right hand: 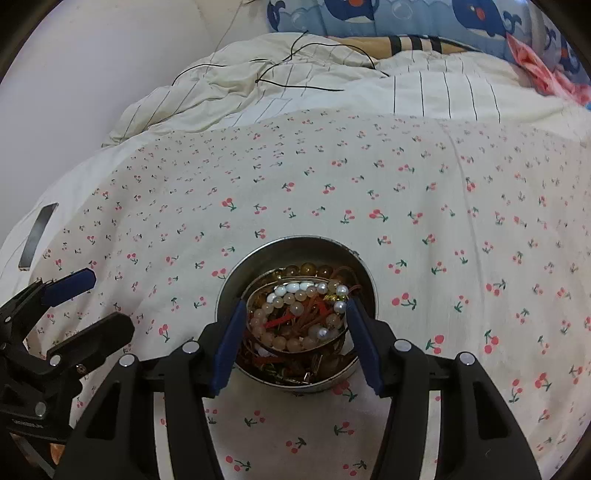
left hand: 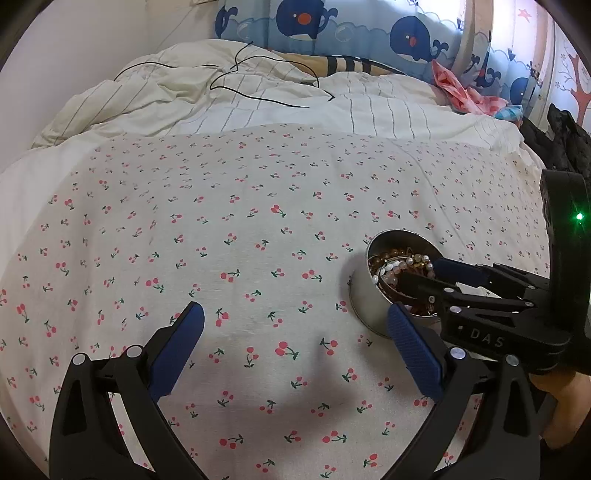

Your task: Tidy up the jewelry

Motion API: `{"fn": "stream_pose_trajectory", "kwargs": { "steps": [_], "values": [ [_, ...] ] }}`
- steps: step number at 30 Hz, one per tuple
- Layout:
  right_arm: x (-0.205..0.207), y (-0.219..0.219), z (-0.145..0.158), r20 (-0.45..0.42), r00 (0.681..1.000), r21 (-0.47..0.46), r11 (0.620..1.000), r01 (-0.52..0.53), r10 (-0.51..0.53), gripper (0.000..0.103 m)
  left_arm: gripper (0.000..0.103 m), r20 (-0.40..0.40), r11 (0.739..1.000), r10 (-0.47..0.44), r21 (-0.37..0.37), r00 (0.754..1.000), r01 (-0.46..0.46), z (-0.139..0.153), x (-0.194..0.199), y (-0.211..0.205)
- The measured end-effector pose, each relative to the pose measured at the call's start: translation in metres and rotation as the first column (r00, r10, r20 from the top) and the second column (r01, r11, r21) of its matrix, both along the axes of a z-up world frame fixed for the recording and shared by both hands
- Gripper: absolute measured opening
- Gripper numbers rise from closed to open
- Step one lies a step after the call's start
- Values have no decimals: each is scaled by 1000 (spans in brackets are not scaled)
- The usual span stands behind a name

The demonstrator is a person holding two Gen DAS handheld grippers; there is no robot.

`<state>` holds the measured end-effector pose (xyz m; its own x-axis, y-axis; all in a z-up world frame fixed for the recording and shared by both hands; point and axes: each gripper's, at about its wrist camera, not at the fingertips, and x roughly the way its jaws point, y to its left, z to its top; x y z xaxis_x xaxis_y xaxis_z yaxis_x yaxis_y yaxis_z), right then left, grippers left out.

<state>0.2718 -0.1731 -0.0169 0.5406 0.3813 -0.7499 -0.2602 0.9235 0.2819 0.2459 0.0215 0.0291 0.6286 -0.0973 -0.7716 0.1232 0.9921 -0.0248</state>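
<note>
A round metal tin (right hand: pixel 295 258) sat on the cherry-print sheet (left hand: pixel 229 229), filled with a tangle of bead bracelets (right hand: pixel 295 314) in pearl white, amber and peach, with red and brown cords among them. The right gripper (right hand: pixel 295 325) reached into the tin from the near side, its blue-padded fingers (right hand: pixel 231 343) spread apart on either side of the heap; the pads stood just beside the beads, and whether they pressed on any strand could not be told. In the left wrist view the same gripper came in from the right with its tips over the tin's rim (left hand: pixel 402 236). The left gripper (left hand: pixel 295 350) hovered over bare sheet left of the tin, jaws wide apart and holding nothing. A striped quilt (left hand: pixel 258 96) lay bunched further back with a thin black cable (left hand: pixel 258 96) across it, before a whale-print curtain (left hand: pixel 369 26)
</note>
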Motion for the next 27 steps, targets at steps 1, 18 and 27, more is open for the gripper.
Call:
{"fn": "stream_pose_trajectory", "kwargs": {
  "steps": [1, 18, 27],
  "values": [
    [-1, -2, 0, -2, 1000, 11, 1000, 1, -1, 55, 95, 1, 1000, -2, 0, 1000, 2, 0, 0, 0],
    [-108, -27, 20, 187, 978, -199, 971, 134, -96, 77, 95, 13, 999, -47, 4, 999, 47, -9, -17, -34],
    [-109, -36, 11, 183, 972, -246, 950, 194, -151, 83, 95, 33, 999, -24, 49, 999, 22, -16, -27, -48]
  ]
}}
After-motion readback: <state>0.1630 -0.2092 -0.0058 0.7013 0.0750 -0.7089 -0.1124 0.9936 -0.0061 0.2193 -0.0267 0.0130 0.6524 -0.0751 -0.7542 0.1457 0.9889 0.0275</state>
